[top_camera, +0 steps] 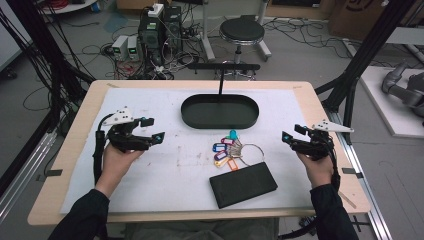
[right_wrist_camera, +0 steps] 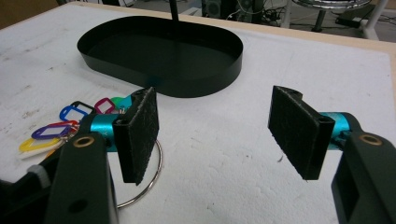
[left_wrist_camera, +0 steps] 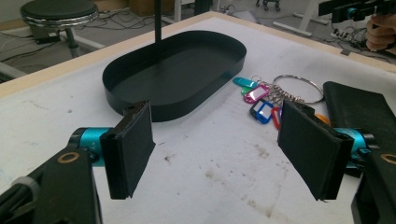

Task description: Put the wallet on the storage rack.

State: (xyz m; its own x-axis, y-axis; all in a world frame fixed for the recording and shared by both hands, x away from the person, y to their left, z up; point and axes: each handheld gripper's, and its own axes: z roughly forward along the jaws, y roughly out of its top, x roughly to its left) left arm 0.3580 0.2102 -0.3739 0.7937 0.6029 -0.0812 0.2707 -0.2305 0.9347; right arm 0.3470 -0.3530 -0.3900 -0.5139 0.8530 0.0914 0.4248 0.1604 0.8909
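Black oval tray [top_camera: 220,111], black case [top_camera: 243,184], multicoloured key tags [top_camera: 226,151].

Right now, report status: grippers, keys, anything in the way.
Left gripper open, empty. Right gripper open, empty. Key ring flat on the cloth between them, untouched, beside the black case. Path to the tray clear.

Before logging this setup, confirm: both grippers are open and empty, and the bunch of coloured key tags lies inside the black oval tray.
Not quite. The high view shows the key tags lying on the white mat in front of the black oval tray, not inside it. Left gripper and right gripper are indeed open and empty.
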